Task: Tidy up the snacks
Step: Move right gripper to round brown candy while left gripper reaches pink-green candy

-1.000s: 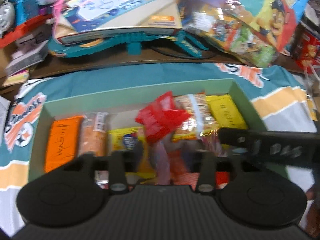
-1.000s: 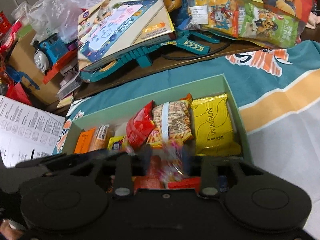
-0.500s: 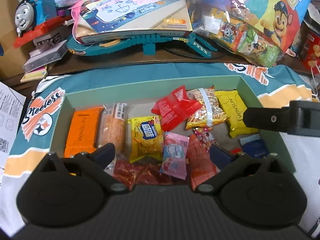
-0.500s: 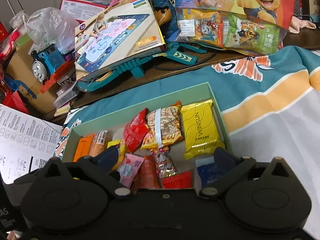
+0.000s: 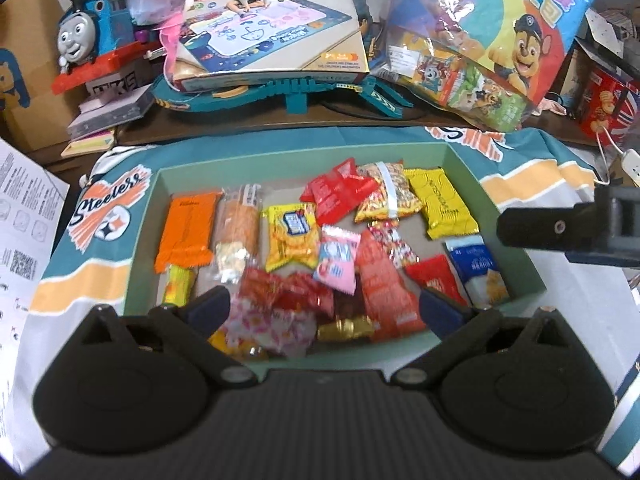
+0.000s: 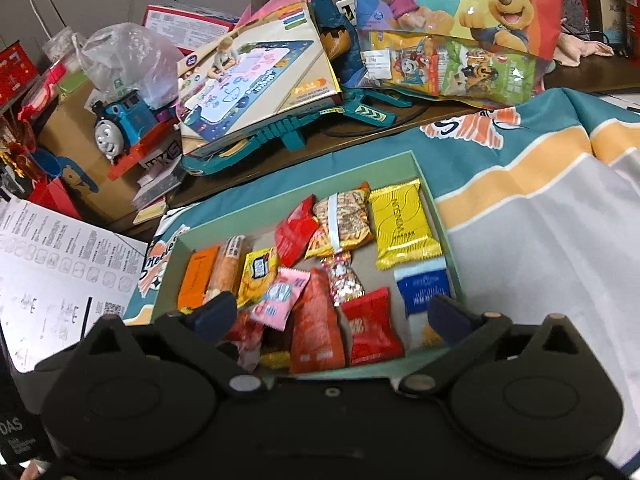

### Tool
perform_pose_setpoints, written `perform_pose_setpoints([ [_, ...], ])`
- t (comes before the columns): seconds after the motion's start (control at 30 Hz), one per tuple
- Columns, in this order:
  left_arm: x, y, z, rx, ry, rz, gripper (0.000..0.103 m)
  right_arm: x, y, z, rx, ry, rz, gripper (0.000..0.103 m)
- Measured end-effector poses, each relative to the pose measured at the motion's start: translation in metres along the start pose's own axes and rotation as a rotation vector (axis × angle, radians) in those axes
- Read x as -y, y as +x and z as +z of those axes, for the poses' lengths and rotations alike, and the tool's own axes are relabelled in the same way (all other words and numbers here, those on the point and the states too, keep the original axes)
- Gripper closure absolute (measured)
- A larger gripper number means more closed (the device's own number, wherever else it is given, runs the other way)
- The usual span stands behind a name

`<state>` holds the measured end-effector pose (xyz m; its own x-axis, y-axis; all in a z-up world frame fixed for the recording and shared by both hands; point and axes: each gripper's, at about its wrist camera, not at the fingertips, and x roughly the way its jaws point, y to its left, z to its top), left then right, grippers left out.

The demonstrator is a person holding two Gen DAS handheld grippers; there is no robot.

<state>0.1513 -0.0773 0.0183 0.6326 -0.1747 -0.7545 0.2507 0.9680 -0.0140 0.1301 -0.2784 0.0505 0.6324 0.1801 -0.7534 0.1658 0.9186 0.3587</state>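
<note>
The near wall of the green box (image 5: 516,216) is hidden behind each gripper body in its own view, so the front row of snacks is cut off. In the left wrist view the packets nearest the camera (a pink-patterned wrapper (image 5: 272,330), a gold-foil piece (image 5: 348,326) and red foil wrappers) are blurred, and their print cannot be read. The edges of both fisheye views are dark and distorted.

Left gripper (image 5: 326,308): jaws spread fully apart, tips over the near end of the box. Nothing lies clamped between them; whether the tips brush the wrappers below cannot be told.

Right gripper (image 6: 328,314): jaws likewise fully apart and empty, poised over the near end of the box. One of its fingers also enters the left wrist view from the right, above the box's right wall.

The snacks lie inside the box, which rests on a teal, orange and grey cloth (image 6: 540,248). Back row, left to right: orange packet (image 5: 186,228), clear-wrapped roll (image 5: 238,228), yellow biscuit packet (image 5: 292,236), red packet (image 5: 340,190), peanut packet (image 5: 386,194), yellow packet (image 5: 444,202). A blue-and-white packet (image 5: 478,272) lies against the right wall. A pink packet (image 5: 338,260) lies mid-box.

Beyond the cloth stand a blue toy engine (image 5: 94,36) and a drawing-mat box (image 5: 272,36).
</note>
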Motion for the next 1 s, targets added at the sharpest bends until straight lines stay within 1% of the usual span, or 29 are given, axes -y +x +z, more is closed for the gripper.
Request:
perform_pose_setpoints([
  [0.13, -0.007, -0.012, -0.020, -0.009, -0.016, 0.000, 0.000, 0.001, -0.013, -0.014, -0.006, 0.006, 0.008, 0.000],
  [0.33, -0.025, -0.017, -0.054, -0.051, -0.051, 0.016, 0.000, 0.003, -0.016, -0.040, -0.055, 0.012, 0.017, 0.000],
  [0.47, -0.044, -0.011, -0.074, -0.090, -0.080, 0.046, 0.000, 0.007, -0.011, -0.058, -0.090, 0.018, -0.002, 0.000],
  [0.6, -0.068, 0.000, -0.092, -0.134, -0.140, 0.075, 0.000, 0.015, -0.004, -0.073, -0.120, 0.041, -0.028, 0.000],
  [0.7, -0.085, 0.005, -0.102, -0.147, -0.188, 0.072, 0.000, 0.021, 0.002, -0.083, -0.149, 0.059, -0.044, 0.000],
  [0.83, -0.098, 0.012, -0.109, -0.154, -0.228, 0.084, 0.001, 0.027, 0.010, -0.095, -0.178, 0.073, -0.061, 0.000],
  [0.9, -0.102, 0.015, -0.111, -0.152, -0.243, 0.090, 0.003, 0.030, 0.014, -0.100, -0.183, 0.069, -0.071, 0.000],
  [0.97, -0.106, 0.019, -0.112, -0.151, -0.256, 0.090, 0.009, 0.032, 0.017, -0.103, -0.186, 0.064, -0.081, 0.000],
  [1.0, -0.108, 0.021, -0.112, -0.151, -0.263, 0.090, 0.013, 0.033, 0.018, -0.104, -0.187, 0.061, -0.085, 0.000],
])
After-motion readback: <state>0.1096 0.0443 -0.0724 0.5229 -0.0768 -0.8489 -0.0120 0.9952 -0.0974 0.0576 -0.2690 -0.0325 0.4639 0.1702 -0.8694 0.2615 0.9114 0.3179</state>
